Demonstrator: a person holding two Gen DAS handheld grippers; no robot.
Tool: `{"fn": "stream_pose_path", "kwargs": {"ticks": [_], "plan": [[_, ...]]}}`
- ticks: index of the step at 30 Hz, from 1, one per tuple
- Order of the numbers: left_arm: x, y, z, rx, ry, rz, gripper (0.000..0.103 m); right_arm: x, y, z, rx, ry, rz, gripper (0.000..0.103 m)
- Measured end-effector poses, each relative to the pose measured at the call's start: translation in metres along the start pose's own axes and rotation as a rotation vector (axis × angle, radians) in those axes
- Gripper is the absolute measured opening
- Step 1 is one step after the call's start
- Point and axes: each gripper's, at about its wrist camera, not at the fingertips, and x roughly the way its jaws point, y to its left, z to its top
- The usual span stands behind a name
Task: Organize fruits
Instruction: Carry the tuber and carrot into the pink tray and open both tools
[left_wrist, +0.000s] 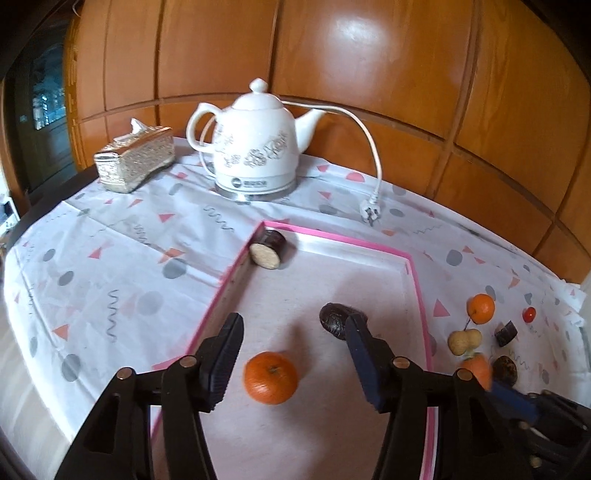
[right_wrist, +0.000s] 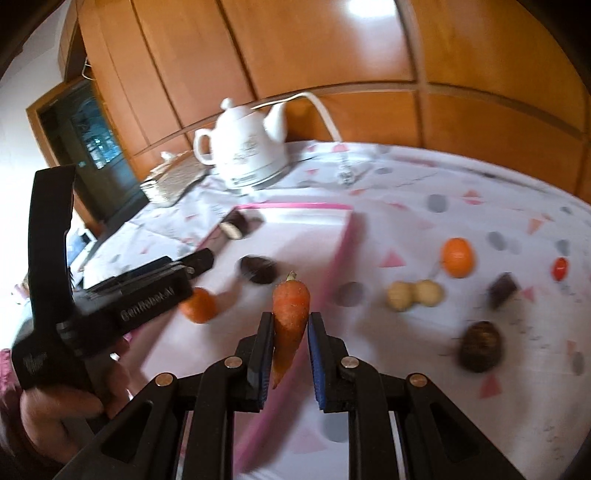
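The right tool (right_wrist: 290, 354) grips a carrot (right_wrist: 290, 314), held up beside the pink tray (right_wrist: 343, 243). The left tool (left_wrist: 291, 354) is wide open above an orange (left_wrist: 271, 377) in the tray. The carrot probably goes in next.

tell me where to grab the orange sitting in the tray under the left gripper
Take the orange across its widest middle, coming straight down with the open left hand-held gripper. It is round, sits stem dimple up on the tray floor, and has free space on both sides, so the fingers can straddle it.
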Motion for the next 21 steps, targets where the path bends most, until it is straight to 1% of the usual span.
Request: {"fn": "stream_pose_path", "kwargs": {"ticks": [4,6,9,12,15,21], "plan": [[-0.010,0.009,-0.001,-0.031,-0.017,0.007,0.061,0.011,0.014,0.004,0.003,0.020,0.045,0.019],[-0.015,0.014,-0.004,-0.048,-0.018,0.006,0.062,0.013,0.018,0.004,0.011,0.025,0.057,0.032],[-0.018,0.015,-0.006,-0.054,-0.018,0.003,0.062,0.012,0.018,0.003,0.027,0.027,0.061,0.034],[-0.022,0.014,-0.010,-0.053,-0.018,-0.007,0.062,0.005,0.014,0.000,0.023,0.013,0.023,0.034],[-0.025,0.010,-0.014,-0.041,-0.019,-0.014,0.062,-0.004,0.003,-0.004,0.045,-0.004,-0.011,0.034],[-0.030,-0.007,-0.021,-0.007,-0.011,-0.059,0.062,-0.027,-0.032,-0.020,0.095,-0.054,-0.144,0.034]]}}
